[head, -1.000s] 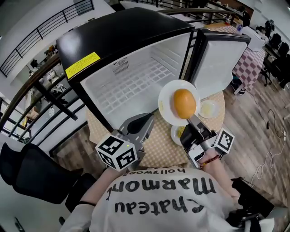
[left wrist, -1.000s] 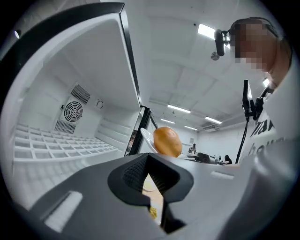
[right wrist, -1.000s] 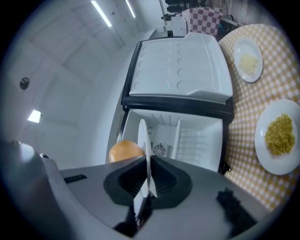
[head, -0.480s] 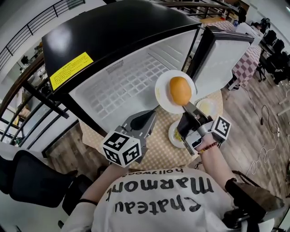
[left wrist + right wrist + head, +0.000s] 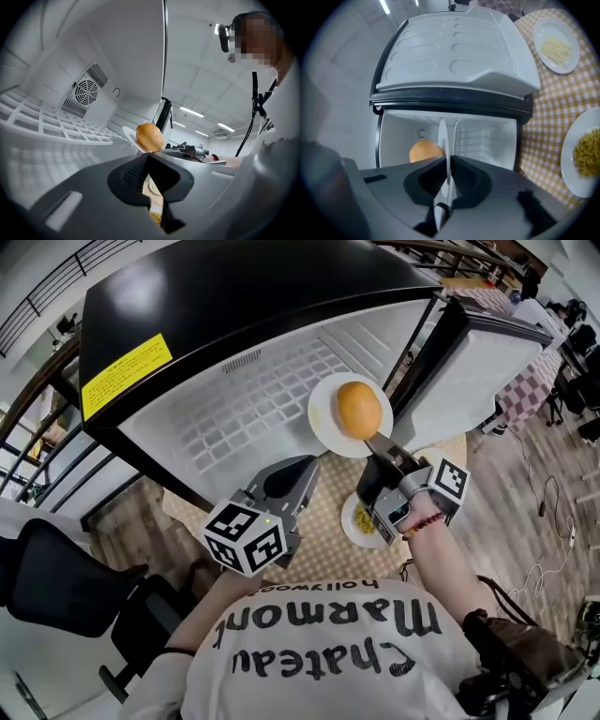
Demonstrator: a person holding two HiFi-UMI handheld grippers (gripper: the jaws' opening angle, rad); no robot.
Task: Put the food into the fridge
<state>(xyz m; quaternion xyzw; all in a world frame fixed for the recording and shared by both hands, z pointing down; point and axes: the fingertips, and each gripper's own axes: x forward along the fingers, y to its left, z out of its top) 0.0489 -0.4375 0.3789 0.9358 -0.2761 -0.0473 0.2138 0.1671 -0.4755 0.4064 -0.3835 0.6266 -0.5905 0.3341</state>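
A white plate (image 5: 328, 418) carrying a round orange bun (image 5: 358, 409) hangs in front of the open fridge (image 5: 253, 409). My right gripper (image 5: 379, 446) is shut on the plate's near rim. In the right gripper view the plate (image 5: 443, 140) shows edge-on between the jaws, with the bun (image 5: 425, 151) to its left and the white fridge interior behind it. My left gripper (image 5: 302, 468) hovers low at the fridge mouth, shut and empty. In the left gripper view, the left gripper (image 5: 147, 157) shows its jaws closed together, and the bun (image 5: 149, 137) floats beyond them.
The fridge door (image 5: 459, 51) stands open to the right. On the checked tablecloth (image 5: 328, 540) sits a plate of yellow grains (image 5: 586, 154), and farther off a plate of pale noodles (image 5: 557, 44). A wire shelf (image 5: 253, 413) spans the fridge interior. A black chair (image 5: 56, 577) stands at the left.
The right gripper has carried the plate and bun up and left, closer to the fridge opening. The left gripper has stayed shut near the fridge mouth.
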